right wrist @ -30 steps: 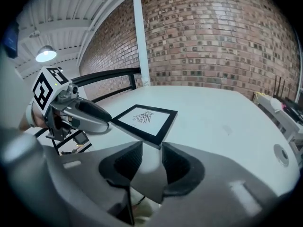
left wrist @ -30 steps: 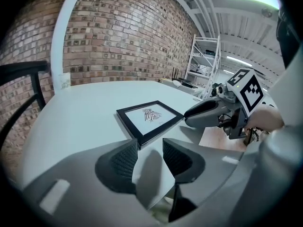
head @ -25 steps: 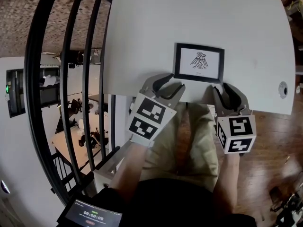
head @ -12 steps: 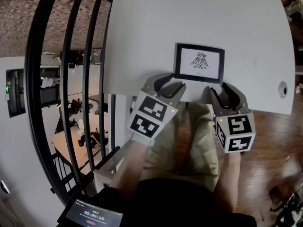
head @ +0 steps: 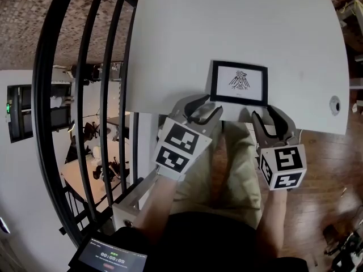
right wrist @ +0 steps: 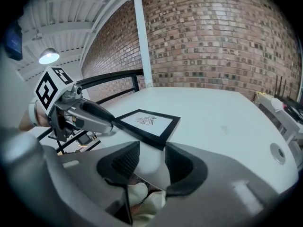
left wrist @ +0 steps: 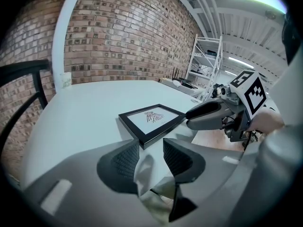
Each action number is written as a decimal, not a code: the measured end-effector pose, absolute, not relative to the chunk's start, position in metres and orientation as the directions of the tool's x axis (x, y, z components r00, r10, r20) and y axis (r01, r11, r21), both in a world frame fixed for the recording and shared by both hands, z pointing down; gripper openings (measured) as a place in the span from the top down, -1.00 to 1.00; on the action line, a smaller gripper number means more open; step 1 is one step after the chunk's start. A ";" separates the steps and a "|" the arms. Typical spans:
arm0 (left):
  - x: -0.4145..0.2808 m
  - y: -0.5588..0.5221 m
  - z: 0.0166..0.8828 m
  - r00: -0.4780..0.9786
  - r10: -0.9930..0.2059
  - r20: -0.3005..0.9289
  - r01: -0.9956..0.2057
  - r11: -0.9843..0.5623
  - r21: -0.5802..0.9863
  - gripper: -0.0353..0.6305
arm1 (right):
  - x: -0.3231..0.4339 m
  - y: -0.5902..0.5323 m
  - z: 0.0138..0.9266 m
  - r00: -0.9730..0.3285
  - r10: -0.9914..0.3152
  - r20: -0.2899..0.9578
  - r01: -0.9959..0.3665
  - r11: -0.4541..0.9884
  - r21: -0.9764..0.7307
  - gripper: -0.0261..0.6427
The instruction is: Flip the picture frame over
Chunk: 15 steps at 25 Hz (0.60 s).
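The right gripper (head: 272,113) has just been opening; it and the left gripper (head: 202,107) gape empty. The frame (head: 239,83) lies face-up by the table's (head: 227,27) near edge, so the flip seems unstarted.

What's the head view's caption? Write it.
Left gripper open, right gripper with empty jaws just opened, before face-up picture frame on table.
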<state>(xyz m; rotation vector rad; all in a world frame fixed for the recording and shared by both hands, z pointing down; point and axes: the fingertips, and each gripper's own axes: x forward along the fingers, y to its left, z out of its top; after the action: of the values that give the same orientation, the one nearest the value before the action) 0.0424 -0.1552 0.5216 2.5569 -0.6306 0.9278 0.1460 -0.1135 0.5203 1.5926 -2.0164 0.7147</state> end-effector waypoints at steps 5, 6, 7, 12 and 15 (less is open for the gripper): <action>0.041 -0.153 0.514 0.694 -0.297 0.656 -0.514 -0.842 0.162 0.36 | 0.146 -0.113 0.512 -0.212 -0.748 0.629 -0.976 0.190 -0.103 0.47; 0.041 -0.152 0.512 0.695 -0.300 0.653 -0.514 -0.843 0.160 0.36 | 0.145 -0.113 0.510 -0.212 -0.751 0.625 -0.976 0.191 -0.101 0.47; 0.041 -0.152 0.511 0.697 -0.302 0.651 -0.514 -0.843 0.159 0.36 | 0.145 -0.113 0.509 -0.211 -0.754 0.622 -0.976 0.192 -0.100 0.47; 0.040 -0.150 0.496 0.703 -0.317 0.637 -0.516 -0.844 0.149 0.36 | 0.145 -0.110 0.493 -0.209 -0.768 0.605 -0.977 0.195 -0.090 0.47; 0.039 -0.146 0.483 0.707 -0.324 0.628 -0.515 -0.845 0.144 0.36 | 0.143 -0.106 0.481 -0.209 -0.776 0.596 -0.977 0.196 -0.087 0.47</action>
<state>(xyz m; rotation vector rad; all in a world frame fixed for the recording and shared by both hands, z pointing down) 0.0387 -0.1457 0.4833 2.6070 -0.6599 0.8743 0.1433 -0.1056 0.4810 1.6346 -2.0557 0.6404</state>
